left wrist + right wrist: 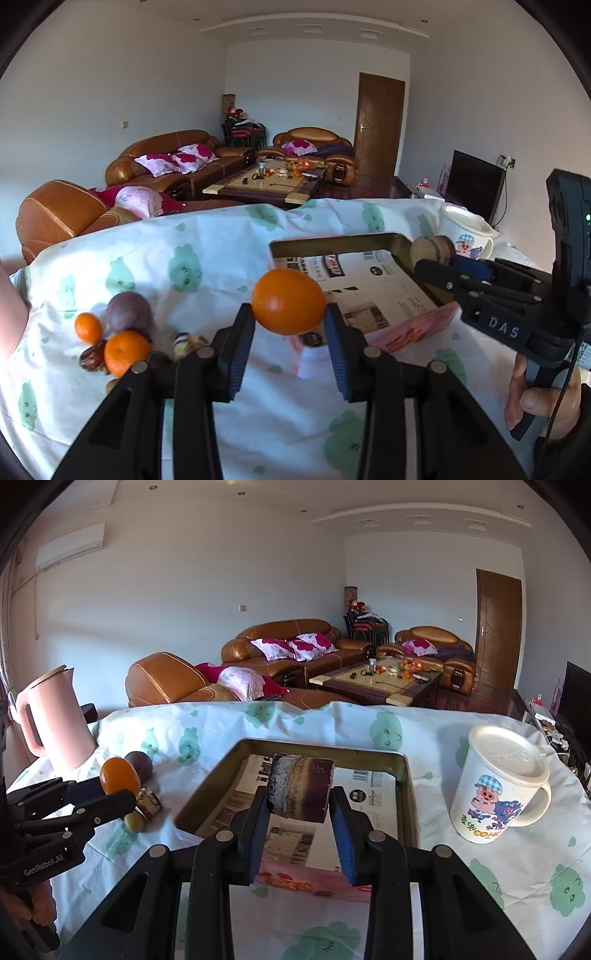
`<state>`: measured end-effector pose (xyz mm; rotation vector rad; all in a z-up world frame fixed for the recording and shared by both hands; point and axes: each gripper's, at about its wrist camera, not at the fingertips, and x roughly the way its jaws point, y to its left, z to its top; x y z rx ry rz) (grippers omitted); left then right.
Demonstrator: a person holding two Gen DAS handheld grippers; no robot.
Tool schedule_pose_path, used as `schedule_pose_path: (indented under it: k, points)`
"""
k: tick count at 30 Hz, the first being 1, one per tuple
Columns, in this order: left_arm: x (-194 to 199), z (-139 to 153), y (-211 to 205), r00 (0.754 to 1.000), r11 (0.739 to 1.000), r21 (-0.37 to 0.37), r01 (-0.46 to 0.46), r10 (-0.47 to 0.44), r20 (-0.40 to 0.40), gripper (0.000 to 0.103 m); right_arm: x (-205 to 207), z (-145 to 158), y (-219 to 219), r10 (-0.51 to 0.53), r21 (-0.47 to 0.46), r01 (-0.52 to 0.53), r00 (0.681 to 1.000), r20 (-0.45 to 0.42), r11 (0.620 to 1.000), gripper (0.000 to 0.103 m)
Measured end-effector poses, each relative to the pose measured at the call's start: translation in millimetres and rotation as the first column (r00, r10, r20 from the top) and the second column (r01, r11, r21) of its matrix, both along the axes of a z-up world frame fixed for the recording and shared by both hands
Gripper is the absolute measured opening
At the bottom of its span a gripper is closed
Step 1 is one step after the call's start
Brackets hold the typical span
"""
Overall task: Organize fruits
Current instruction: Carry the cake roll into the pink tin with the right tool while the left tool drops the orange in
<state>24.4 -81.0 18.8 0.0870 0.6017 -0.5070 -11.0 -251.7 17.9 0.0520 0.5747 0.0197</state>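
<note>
My left gripper is shut on an orange and holds it above the cloth, just left of the pink tin box; the orange also shows in the right wrist view. My right gripper is shut on a brown cylindrical piece and holds it over the open tin box, which is lined with printed paper. On the cloth to the left lie two small oranges, a purple fruit and several brown dried fruits.
A white lidded mug with a cartoon pig stands right of the box. A pink kettle stands at the table's far left. Behind the table are brown sofas and a coffee table.
</note>
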Motion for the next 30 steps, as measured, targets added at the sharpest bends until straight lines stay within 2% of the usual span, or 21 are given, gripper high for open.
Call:
schedule_pose_path:
  k: [4, 8, 11, 17, 24, 26, 28, 29, 30]
  points:
    - [12.0, -5.8, -36.7, 0.999, 0.999, 0.028, 0.040, -0.040, -0.016, 0.040, 12.0, -10.9, -14.3, 0.004, 0.003, -0.004, 0.999, -0.049, 1.000, 0.035]
    - [19.0, -17.3, -56.3, 0.998, 0.998, 0.058, 0.039, -0.036, -0.047, 0.040, 18.8, -18.8, -21.8, 0.016, 0.035, -0.013, 0.996, -0.088, 0.999, 0.035]
    - [24.0, -24.7, -59.9, 0.997, 0.997, 0.075, 0.031, -0.026, -0.066, 0.040, 20.7, -24.2, -24.7, 0.031, 0.071, -0.023, 0.993, -0.114, 0.997, 0.035]
    - [27.1, -34.0, -65.3, 0.996, 0.995, 0.091, 0.029, -0.021, -0.091, 0.040, 24.2, -31.1, -21.1, 0.041, 0.073, -0.030, 0.989, -0.144, 0.997, 0.035]
    - [26.3, -34.0, -64.2, 0.997, 0.995, 0.102, 0.008, 0.000, -0.079, 0.044, 25.3, -32.5, -25.6, 0.033, 0.103, -0.018, 0.989, -0.144, 0.995, 0.035]
    - [22.3, -31.6, -63.4, 0.998, 0.995, 0.101, 0.005, 0.001, -0.058, 0.051, 25.1, -30.5, -28.2, 0.023, 0.117, -0.008, 0.991, -0.131, 0.993, 0.036]
    - [15.4, -27.3, -62.2, 1.000, 0.994, 0.110, -0.018, 0.020, -0.015, 0.076, 21.6, -25.8, -31.4, 0.006, 0.129, 0.007, 0.995, -0.096, 0.992, 0.036]
    - [11.3, -24.7, -60.9, 0.999, 0.993, 0.112, -0.037, 0.036, 0.013, 0.082, 18.9, -22.9, -33.0, -0.005, 0.131, 0.015, 0.997, -0.074, 0.991, 0.036]
    - [7.0, -21.9, -59.0, 0.998, 0.993, 0.109, -0.053, 0.048, 0.042, 0.093, 16.7, -19.6, -33.9, -0.018, 0.126, 0.025, 0.998, -0.054, 0.992, 0.036]
